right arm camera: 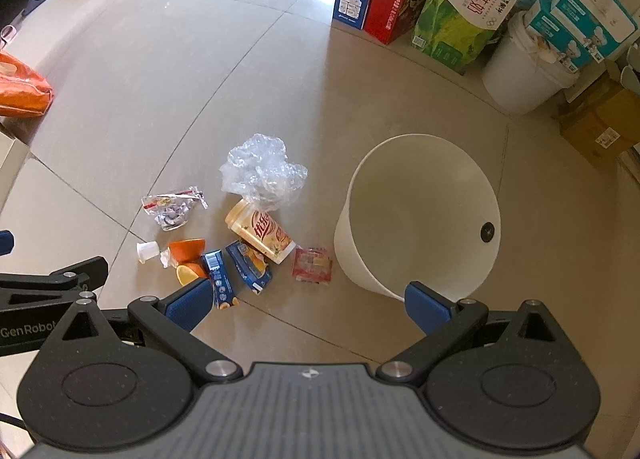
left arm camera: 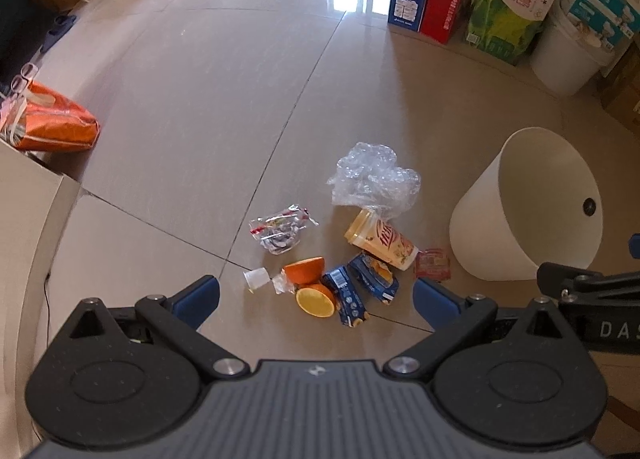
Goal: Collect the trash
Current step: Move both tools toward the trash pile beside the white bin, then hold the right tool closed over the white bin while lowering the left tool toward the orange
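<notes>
Left gripper (left arm camera: 316, 297) and right gripper (right arm camera: 306, 301) held over the floor (left arm camera: 208, 107), fingers spread wide, nothing gripped, trash pile (left arm camera: 344, 255) scattered mid-floor, white bin (right arm camera: 420, 219) parked just beside it.

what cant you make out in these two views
- Bottom of the white bin: hidden by its own tilted wall in both views.
- Orange half: partly behind the right claw finger in the right wrist view.
- Small print on the blue cartons: too small.
- Orange bag: cut off by the left wrist view's edge.
</notes>
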Demonstrator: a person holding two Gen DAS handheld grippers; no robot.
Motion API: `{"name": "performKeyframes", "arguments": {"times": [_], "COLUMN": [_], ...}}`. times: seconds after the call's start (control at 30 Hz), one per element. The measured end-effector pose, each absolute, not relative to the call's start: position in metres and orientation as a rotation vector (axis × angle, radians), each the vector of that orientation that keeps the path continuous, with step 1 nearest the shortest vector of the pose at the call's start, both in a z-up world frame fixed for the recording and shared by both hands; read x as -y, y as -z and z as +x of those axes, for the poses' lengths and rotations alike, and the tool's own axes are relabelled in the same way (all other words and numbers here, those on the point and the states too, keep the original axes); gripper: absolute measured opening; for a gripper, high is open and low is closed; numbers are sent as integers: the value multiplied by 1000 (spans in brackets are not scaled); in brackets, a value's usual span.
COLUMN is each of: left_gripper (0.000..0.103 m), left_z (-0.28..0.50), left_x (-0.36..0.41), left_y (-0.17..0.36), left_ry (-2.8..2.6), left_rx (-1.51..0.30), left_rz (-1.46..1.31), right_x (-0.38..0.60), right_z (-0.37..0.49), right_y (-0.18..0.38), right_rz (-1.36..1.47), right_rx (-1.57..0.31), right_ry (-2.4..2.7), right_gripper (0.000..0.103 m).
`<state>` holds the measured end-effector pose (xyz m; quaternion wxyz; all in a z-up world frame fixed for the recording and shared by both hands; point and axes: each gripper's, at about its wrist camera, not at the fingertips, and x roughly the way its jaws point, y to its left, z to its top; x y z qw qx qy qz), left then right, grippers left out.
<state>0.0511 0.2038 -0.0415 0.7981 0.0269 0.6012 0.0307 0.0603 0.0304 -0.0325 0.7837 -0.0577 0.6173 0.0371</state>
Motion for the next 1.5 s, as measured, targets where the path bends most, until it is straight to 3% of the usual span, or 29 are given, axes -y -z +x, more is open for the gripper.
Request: {"name": "performKeyframes", "arguments": {"times": [0.4,1.13,1.3,1.43,1.5], "left_gripper": [102,102,102,102,102], "left_z": [65,76,77,76,76], "left_x": [-181,-122,-117,-115,-116], "left_y": [68,136,146,154,158], "left_ry": [-110,-188,-201,-207,-211], "left_rx": [-1259,-1286,-1302,-1318,-1325], "left_rz": [33,1,-6,-23,-26], "right_x": [-3,177,215,229,231], "right_z": [80,148,164,172,176], "right_y": [68,161,192,215,226], "right_rz": [-105,-172,-133,-88,-75], "right_rx": [-1348,-1285,-1321,-1352,-1374], "right_ry": [-131,58,96,72,59], "right_gripper": [103,101,81,72,61]}}
